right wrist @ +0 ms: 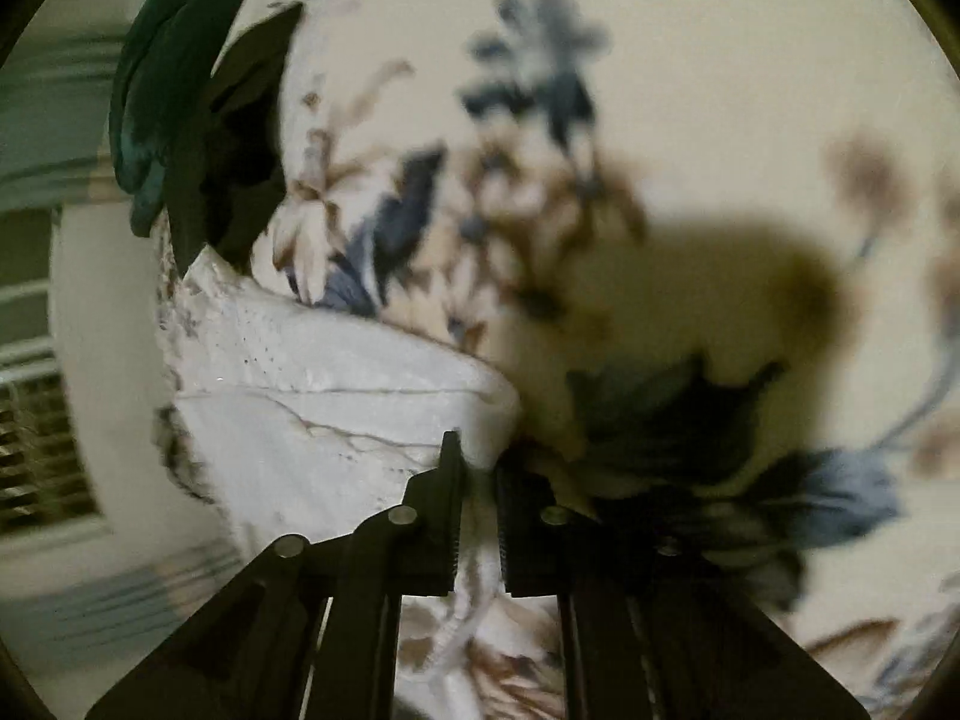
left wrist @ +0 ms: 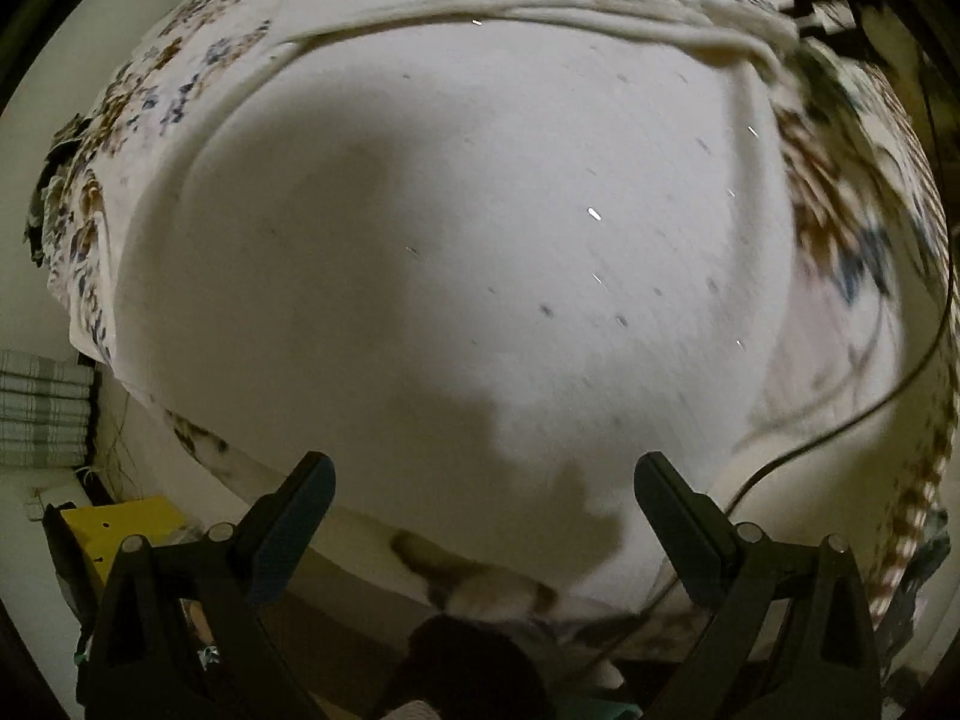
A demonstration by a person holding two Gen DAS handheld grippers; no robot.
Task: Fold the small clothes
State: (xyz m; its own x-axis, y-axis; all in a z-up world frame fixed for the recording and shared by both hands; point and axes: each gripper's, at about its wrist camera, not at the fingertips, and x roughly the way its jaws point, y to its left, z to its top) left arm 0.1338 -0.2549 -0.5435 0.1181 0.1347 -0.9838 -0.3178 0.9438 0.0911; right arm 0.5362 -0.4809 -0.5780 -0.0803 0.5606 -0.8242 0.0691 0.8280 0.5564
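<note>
A white garment (left wrist: pixel 456 228) lies spread flat on the flowered bedsheet (left wrist: pixel 138 114), with a bunched edge along its far side. My left gripper (left wrist: pixel 483 480) hovers open and empty above its near edge. In the right wrist view the same white garment (right wrist: pixel 312 396) shows as a folded, gathered edge. My right gripper (right wrist: pixel 479 468) is shut on that white fabric, which runs between the fingers (right wrist: pixel 441 504) and hangs down below them. The sheet's blue and brown flowers (right wrist: pixel 540 72) lie beyond, blurred.
A dark teal and black cloth pile (right wrist: pixel 180 120) sits at the bed's far left edge. A thin black cable (left wrist: pixel 888 396) crosses the sheet at right. A yellow box (left wrist: pixel 120 534) and folded striped cloths (left wrist: pixel 42 408) lie off the bed, left.
</note>
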